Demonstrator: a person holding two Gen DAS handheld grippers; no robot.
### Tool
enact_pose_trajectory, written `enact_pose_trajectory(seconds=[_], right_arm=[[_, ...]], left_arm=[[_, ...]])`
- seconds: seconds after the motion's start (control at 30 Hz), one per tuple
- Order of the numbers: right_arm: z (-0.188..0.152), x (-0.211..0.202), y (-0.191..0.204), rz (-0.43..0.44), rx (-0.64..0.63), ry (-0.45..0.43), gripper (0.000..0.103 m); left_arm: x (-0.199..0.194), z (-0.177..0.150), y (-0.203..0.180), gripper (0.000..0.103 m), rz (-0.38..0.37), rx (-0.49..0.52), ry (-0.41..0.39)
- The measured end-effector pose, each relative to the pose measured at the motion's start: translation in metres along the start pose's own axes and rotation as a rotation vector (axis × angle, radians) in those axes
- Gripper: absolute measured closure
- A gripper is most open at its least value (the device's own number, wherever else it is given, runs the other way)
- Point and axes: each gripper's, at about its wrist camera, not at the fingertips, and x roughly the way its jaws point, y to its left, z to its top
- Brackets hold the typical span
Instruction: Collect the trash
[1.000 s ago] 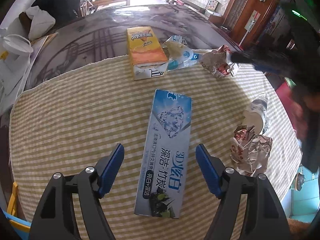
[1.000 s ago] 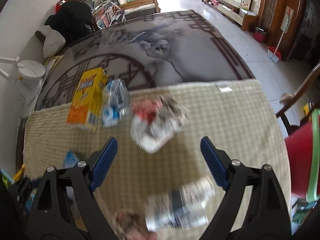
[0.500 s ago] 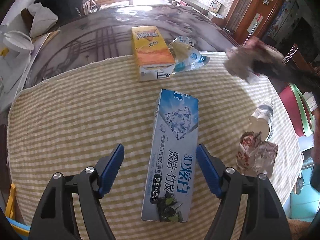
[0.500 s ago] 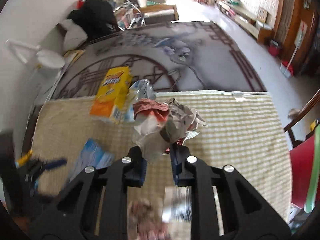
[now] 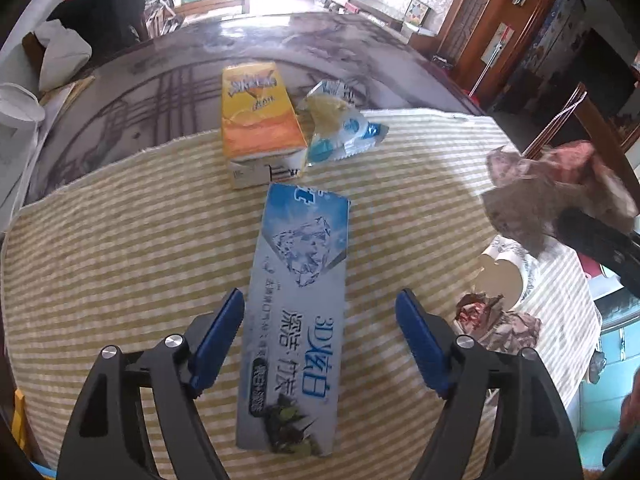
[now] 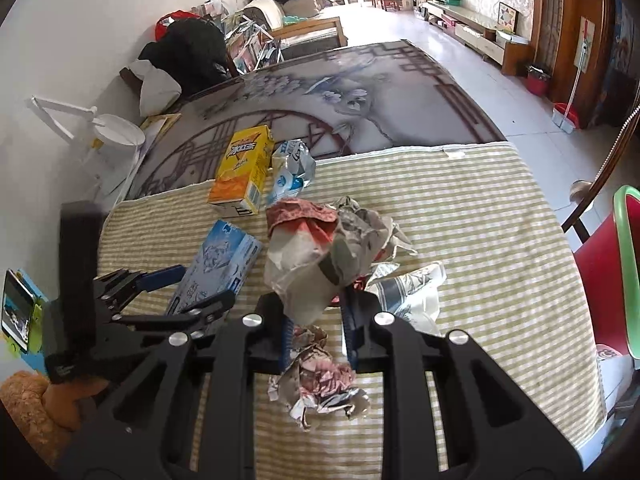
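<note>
Right gripper clamps crumpled wrapper; left gripper spread astride "3D" toothpaste box.

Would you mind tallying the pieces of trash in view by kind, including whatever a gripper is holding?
Cardboard boxes: 2 (orange carton, blue toothpaste box)
Crumpled paper wads: 2 (one held in the right gripper at, one on the cloth)
Plastic wrappers: 1
Paper cups: 1
Total: 6
</note>
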Motion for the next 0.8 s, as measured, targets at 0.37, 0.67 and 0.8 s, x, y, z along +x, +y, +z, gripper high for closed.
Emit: enact_pose_trajectory(seconds=[0.37,0.67,0.8], right_arm=[[-0.003,-0.029,0.001,-0.004,-0.033,-0.062,0.082],[0.014,-0.064,-0.004,-0.011,-0.033,-0.159,0.082],[0.018,-0.076,-0.005,-0.008,-0.028,-0.189,0.082]], left_arm=[[-0.055,-0.004,0.010,0.056,0.026,-0.105,-0.124],[-0.127,0.007,-0.007,0.056,0.055,-0.079,-0.305],[-0.148,0.010,-0.020,0.056,0.053,-0.041,-0.355]])
